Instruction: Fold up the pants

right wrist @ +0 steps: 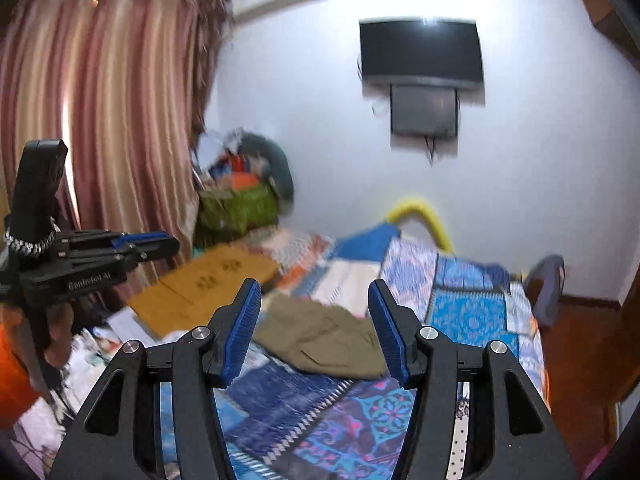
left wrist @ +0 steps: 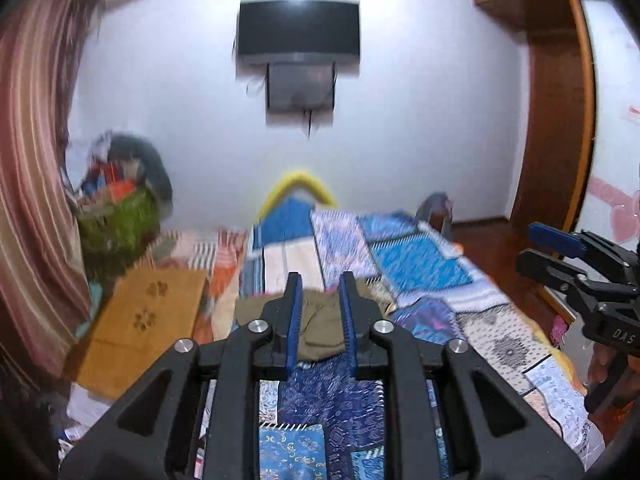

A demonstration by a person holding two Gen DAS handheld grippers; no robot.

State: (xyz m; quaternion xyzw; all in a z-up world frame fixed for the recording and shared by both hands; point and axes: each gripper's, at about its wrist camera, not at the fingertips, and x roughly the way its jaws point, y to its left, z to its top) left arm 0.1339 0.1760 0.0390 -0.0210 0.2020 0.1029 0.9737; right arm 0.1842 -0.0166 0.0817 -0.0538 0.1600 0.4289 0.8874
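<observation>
Olive-green pants [right wrist: 324,340] lie in a folded bundle on the patchwork bedspread [right wrist: 472,312]. In the left wrist view the pants [left wrist: 320,332] show between and beyond the fingers. My left gripper [left wrist: 320,284] is raised above the bed, jaws a moderate gap apart, holding nothing. It also shows at the left of the right wrist view [right wrist: 160,242]. My right gripper [right wrist: 314,292] is open wide and empty, held above the bed short of the pants. It shows at the right edge of the left wrist view [left wrist: 532,246].
A brown paper bag [left wrist: 148,316] lies left of the bed. A heap of clothes and a green bag [right wrist: 240,200] stands by the striped curtain [right wrist: 100,100]. A television [left wrist: 298,30] hangs on the far wall. A wooden wardrobe [left wrist: 560,120] is at right.
</observation>
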